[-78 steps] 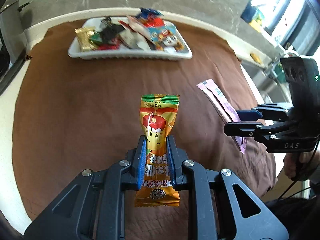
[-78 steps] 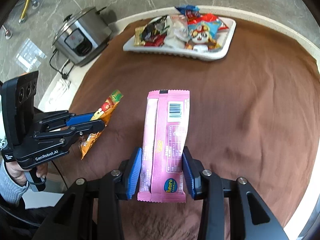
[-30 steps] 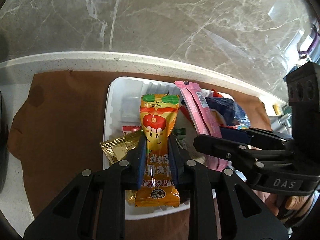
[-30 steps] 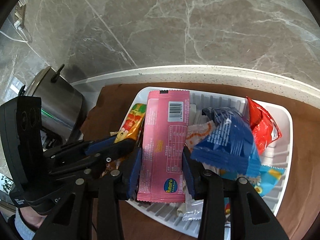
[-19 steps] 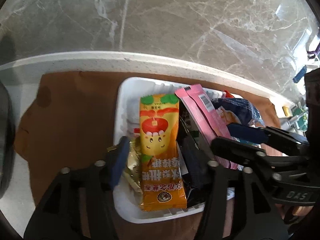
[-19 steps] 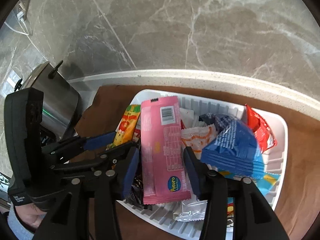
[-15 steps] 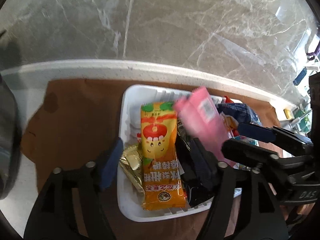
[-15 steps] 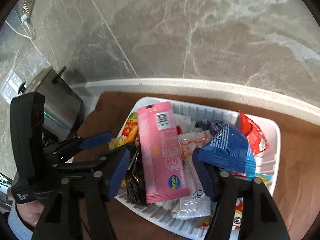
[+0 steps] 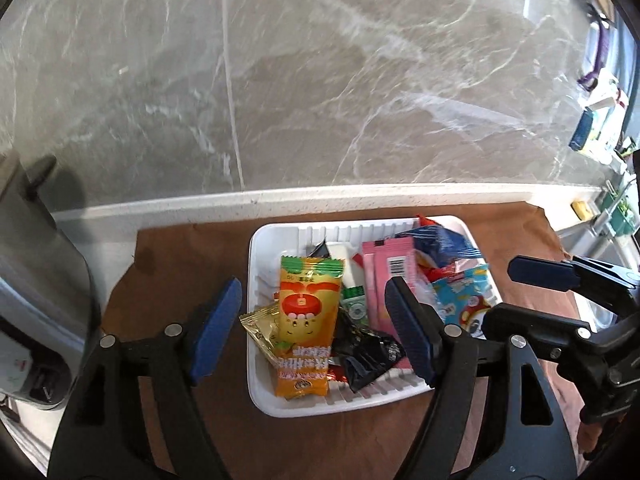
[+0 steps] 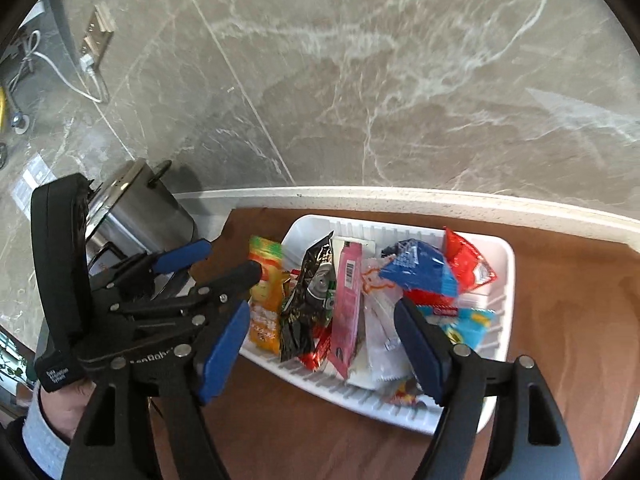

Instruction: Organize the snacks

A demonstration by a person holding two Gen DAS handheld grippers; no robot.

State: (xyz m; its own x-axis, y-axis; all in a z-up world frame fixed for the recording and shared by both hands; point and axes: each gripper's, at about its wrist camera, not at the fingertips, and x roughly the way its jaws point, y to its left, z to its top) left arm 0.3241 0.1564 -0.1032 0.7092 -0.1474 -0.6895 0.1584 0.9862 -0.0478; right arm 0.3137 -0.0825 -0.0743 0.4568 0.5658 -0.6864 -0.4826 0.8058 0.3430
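Observation:
A white ribbed tray [image 9: 260,380] [image 10: 502,332] on the brown tablecloth holds several snack packets. The orange packet [image 9: 306,326] [image 10: 266,300] lies at the tray's left side. The pink packet [image 9: 386,280] [image 10: 348,304] lies beside it, among a black packet [image 9: 366,352], a blue packet [image 10: 420,266] and a red packet [image 10: 468,266]. My left gripper [image 9: 314,328] [image 10: 216,258] is open and empty above the tray's left end. My right gripper [image 10: 320,340] [image 9: 520,292] is open and empty above the tray's near side.
A steel rice cooker [image 10: 136,208] [image 9: 36,280] stands left of the tray on the white counter. A marble wall [image 9: 320,80] rises right behind the counter edge. Brown cloth [image 10: 560,280] spreads to the right of the tray.
Both grippers carried their packets to the tray, opened and let go. The orange and pink packets now lie in the tray. Both grippers have drawn back and up a little.

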